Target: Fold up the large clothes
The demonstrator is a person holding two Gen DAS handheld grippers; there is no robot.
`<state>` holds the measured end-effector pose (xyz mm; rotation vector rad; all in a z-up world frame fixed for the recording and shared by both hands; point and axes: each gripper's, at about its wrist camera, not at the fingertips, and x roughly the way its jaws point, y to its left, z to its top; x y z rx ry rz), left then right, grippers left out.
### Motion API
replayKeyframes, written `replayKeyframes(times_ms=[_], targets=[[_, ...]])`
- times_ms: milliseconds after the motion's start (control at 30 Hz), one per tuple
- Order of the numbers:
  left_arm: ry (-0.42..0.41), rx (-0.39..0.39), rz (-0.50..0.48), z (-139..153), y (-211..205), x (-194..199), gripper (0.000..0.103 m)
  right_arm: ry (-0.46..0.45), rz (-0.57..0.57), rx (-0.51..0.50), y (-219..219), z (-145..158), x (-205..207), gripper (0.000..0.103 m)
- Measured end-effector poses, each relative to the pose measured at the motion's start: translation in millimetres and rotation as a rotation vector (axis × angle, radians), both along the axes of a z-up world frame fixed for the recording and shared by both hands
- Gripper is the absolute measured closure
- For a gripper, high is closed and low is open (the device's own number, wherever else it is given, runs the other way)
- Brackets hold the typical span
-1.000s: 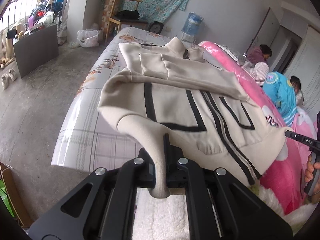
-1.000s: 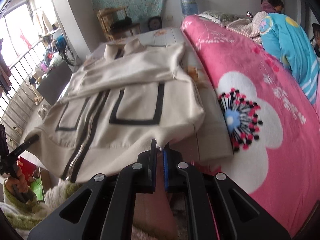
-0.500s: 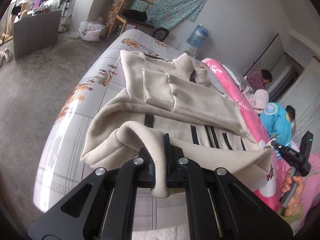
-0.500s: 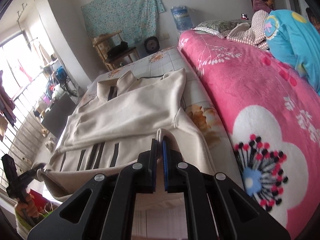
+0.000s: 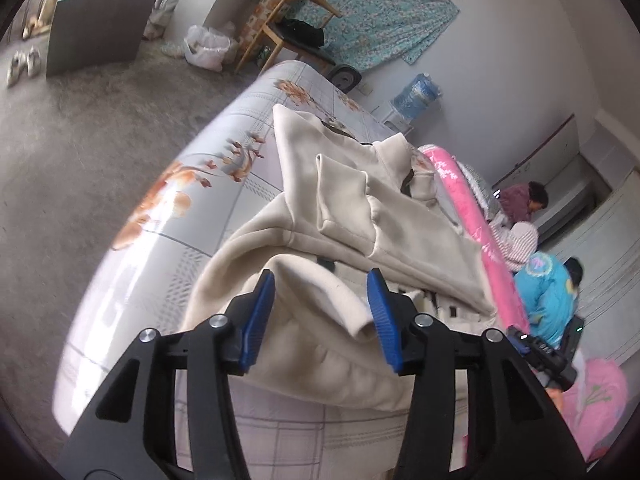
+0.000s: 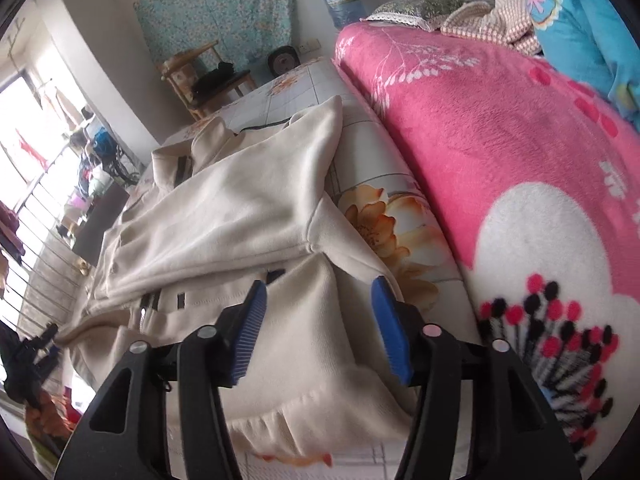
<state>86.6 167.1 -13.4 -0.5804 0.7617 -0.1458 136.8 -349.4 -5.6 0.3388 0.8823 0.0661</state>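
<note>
A cream jacket (image 5: 392, 232) with black stripes lies on the bed, sleeves folded across its front and its bottom hem folded up over the body. My left gripper (image 5: 322, 316) is open, its blue pads either side of the folded hem at the jacket's left corner. In the right wrist view the jacket (image 6: 224, 208) fills the middle. My right gripper (image 6: 320, 328) is open over the folded hem at the right corner. Neither holds cloth.
The bed has a floral grey sheet (image 5: 224, 168). A pink fleece blanket (image 6: 500, 140) lies along the right side. People sit at the far end (image 5: 548, 280). A wooden chair (image 5: 292, 28) and water bottle (image 5: 416, 92) stand beyond the bed. Grey floor (image 5: 80, 128) lies to the left.
Both grippers carried the jacket's hem forward over the body, then opened and let it go. The hem now lies folded on the jacket.
</note>
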Motion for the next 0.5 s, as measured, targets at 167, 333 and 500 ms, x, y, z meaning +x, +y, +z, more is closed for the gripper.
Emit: replayKeyframes(times_ms=[167,333,500], targets=[[0.106,0.24,0.004,-8.8,-10.1,-6.3,0.045,0.025,0.017,-0.138,-1.8,3.2,-25.8,0.036],[0.119,0.371,-0.007,-14.4,-21.7,-6.1,0.045,0.052,0.045,-0.182,-2.0,-8.8,-34.7,0.036],[-0.004,0.291,0.011,17.6,-3.1,-26.6,0.045,0.052,0.058,-0.188,0.6,-7.1,-32.7,0.036]])
